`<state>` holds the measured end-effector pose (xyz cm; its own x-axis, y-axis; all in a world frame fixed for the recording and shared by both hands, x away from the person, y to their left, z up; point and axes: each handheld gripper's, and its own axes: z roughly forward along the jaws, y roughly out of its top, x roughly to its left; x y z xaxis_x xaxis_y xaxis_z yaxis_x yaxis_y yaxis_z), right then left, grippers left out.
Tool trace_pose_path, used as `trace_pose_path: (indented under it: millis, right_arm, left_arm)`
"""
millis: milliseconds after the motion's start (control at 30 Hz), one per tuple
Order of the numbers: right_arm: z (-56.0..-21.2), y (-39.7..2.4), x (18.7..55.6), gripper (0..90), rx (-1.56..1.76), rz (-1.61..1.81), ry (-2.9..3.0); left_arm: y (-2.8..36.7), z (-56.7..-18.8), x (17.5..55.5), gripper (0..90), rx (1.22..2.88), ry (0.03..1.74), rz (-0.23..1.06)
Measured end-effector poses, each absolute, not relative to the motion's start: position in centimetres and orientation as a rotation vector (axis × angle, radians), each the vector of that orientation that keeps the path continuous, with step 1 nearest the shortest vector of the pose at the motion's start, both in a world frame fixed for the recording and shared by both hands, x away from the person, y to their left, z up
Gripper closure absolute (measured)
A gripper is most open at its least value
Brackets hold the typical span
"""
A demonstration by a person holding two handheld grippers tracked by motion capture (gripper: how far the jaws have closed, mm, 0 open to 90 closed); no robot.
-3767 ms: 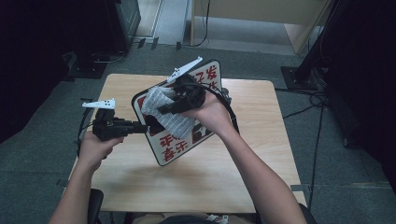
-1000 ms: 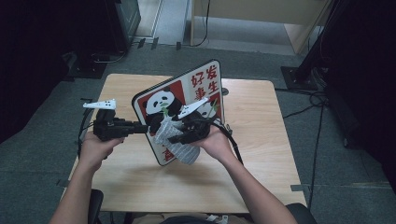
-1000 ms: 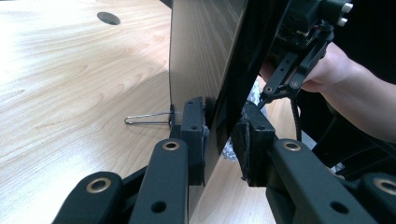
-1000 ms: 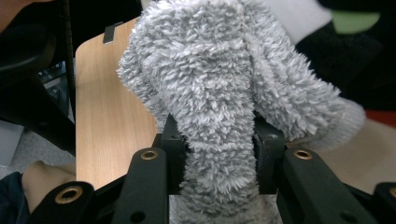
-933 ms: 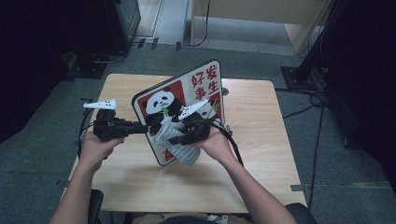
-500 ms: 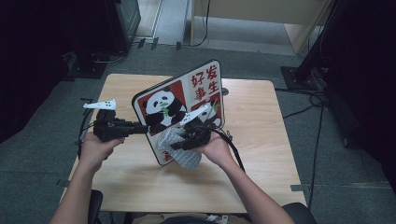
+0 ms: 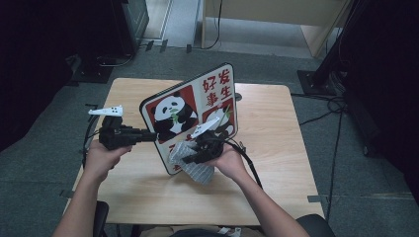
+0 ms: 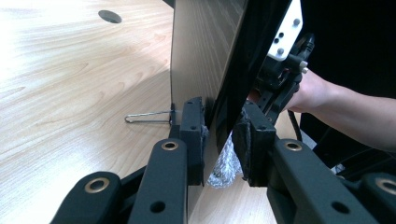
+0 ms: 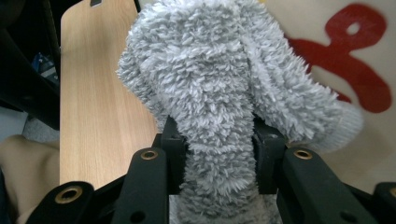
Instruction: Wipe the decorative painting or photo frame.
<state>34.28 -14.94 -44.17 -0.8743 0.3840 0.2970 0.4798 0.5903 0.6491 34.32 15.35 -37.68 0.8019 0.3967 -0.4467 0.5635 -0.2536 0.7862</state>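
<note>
One panda board [image 7: 190, 116], one grey cloth [image 7: 193, 164], two claws.

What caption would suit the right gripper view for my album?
The right tool pinches a fluffy grey cloth against a panda sign.

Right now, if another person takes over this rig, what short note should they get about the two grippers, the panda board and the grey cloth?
Left gripper: shut on the left edge of the panda board, holding it upright on the table.
Right gripper: shut on the fluffy grey cloth, which is pressed against the lower front of the board, near the red print.
Done: the cloth has come down from the upper part of the board's face to its lower part, so most of the front seems wiped.
Left: probably the bottom strip, then set the board and cloth down.
</note>
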Motion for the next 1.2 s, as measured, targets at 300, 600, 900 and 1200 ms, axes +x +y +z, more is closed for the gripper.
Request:
trace_pose_path:
  millis: [300,600,900,1200]
  right_arm:
    - [-45.8,-15.0,34.0,65.3,-0.744,-1.114,-2.671]
    - [-46.5,-14.9,33.9,66.4,-0.727,-1.06,-2.679]
    - [-44.9,-15.3,33.7,67.6,-0.72,-1.083,-2.654]
    - [-41.9,-15.1,33.6,67.5,-0.701,-1.161,-2.653]
  left_arm:
    - [15.4,-37.7,34.4,74.0,1.878,0.734,-0.192]
    - [15.4,-37.8,34.5,74.0,1.868,0.746,-0.206]
    - [15.3,-37.7,34.4,70.7,1.865,0.741,-0.198]
    - [15.8,-37.8,34.5,64.2,1.868,0.762,-0.181]
